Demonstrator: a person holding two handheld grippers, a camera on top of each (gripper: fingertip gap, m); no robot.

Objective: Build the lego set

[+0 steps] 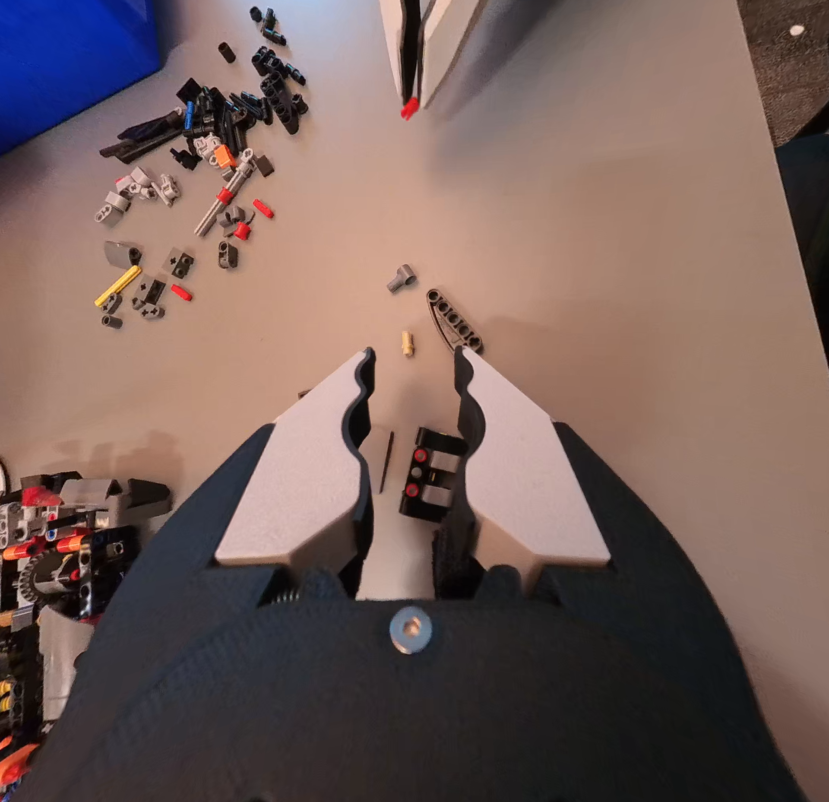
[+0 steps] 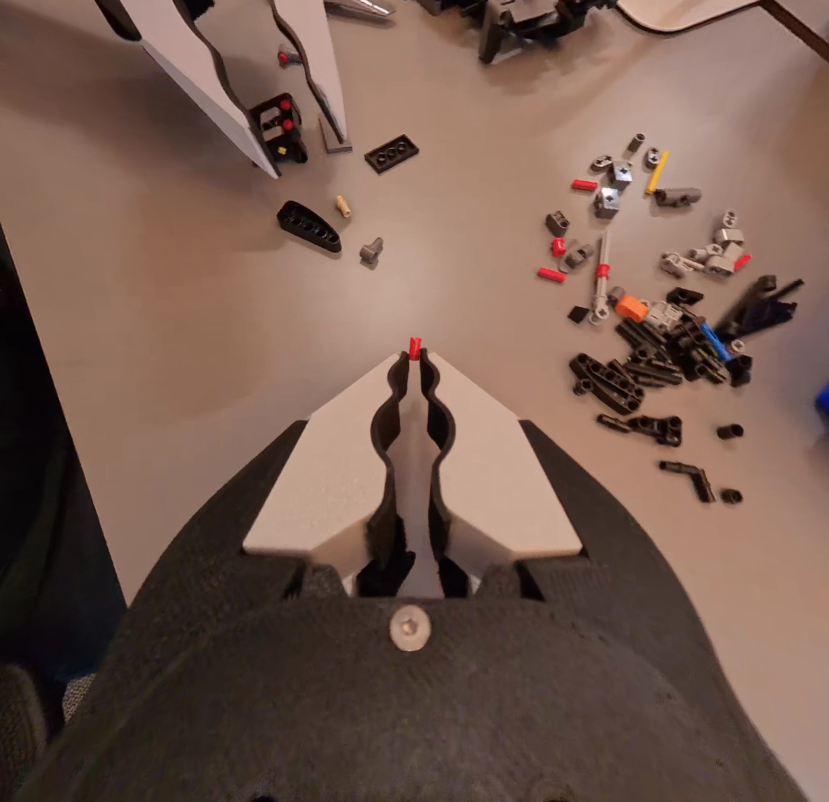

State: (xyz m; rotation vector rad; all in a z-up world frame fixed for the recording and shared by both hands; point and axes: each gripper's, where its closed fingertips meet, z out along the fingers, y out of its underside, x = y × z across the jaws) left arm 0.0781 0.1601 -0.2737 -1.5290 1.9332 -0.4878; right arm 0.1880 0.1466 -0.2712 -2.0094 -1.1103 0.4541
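Small red pin [image 2: 415,349] pinched upright at fingertips, clear of the table [image 2: 448,287]. Black sub-assembly [image 1: 433,475] with two red pins and grey blocks sits on the table. Black curved beam [image 1: 453,320], tan pin [image 1: 407,343], grey connector [image 1: 401,279] lie loose nearby. Parts pile [image 1: 202,152] well apart; partial model [image 1: 58,547] at table edge.

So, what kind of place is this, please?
Probably an indoor hobby or work table, not a factory. A plain light table carries loose lego pieces and a partly built model; dark carpet shows past its edge, and a blue bin stands at one corner.
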